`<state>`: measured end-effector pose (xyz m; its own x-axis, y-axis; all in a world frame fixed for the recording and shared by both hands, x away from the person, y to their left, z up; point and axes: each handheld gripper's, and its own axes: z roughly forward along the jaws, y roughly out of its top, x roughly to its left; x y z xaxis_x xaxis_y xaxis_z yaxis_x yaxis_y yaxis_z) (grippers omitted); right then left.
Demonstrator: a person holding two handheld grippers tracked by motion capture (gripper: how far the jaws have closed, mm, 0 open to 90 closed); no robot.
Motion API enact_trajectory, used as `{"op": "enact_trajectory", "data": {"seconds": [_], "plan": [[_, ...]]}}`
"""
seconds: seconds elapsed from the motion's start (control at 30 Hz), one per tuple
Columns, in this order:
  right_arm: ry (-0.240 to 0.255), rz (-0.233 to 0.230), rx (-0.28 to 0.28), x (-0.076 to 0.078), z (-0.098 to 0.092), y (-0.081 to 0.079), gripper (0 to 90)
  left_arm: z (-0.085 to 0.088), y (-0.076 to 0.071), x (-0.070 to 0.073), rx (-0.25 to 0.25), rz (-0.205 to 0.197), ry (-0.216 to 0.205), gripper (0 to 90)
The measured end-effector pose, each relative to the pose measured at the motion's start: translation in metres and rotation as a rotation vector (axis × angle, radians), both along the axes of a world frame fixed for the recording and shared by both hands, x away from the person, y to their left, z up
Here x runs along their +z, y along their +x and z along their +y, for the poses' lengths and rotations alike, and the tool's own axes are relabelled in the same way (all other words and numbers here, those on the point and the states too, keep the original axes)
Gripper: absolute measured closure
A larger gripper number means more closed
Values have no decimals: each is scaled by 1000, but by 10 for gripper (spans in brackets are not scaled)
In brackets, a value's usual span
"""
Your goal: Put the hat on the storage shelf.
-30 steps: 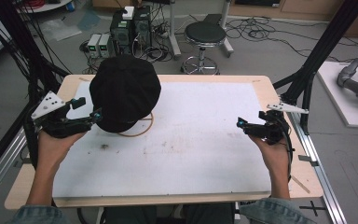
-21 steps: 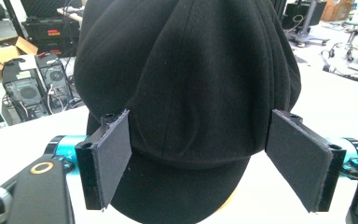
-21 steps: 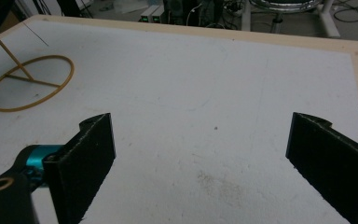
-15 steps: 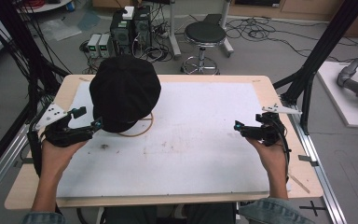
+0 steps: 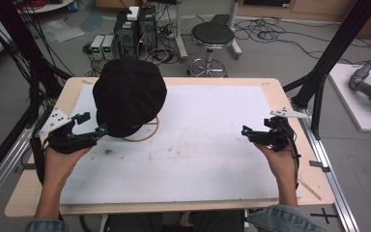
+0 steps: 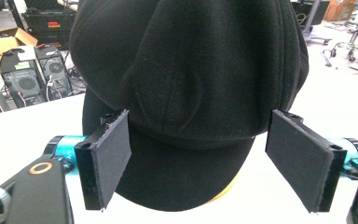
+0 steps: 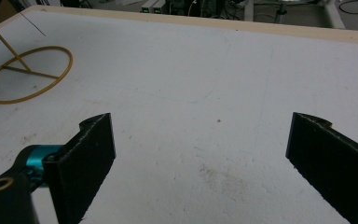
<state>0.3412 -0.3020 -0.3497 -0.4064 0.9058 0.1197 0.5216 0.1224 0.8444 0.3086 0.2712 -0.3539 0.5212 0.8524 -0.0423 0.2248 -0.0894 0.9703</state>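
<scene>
Near the desk's far left corner, the black cap [image 5: 129, 95] sits on a yellow wire stand [image 7: 27, 73]; to grip it well, the left tool [image 6: 209, 161] should close squarely on the brim. Its jaws stand wide open around the brim, holding nothing. Close to the right edge, the right tool [image 7: 205, 163] is wide open and empty too.

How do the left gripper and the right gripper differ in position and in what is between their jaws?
The left gripper is at the black hat, jaws either side of its brim; the right gripper is far from it, with bare white table between its jaws. Both are open and hand-held.
</scene>
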Motion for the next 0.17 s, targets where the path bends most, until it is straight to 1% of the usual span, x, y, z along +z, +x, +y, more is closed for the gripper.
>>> {"op": "enact_trajectory", "data": {"seconds": [0.17], "plan": [[3, 2, -2, 0, 0, 0, 78, 0, 0, -1, 2, 2, 0, 227]]}}
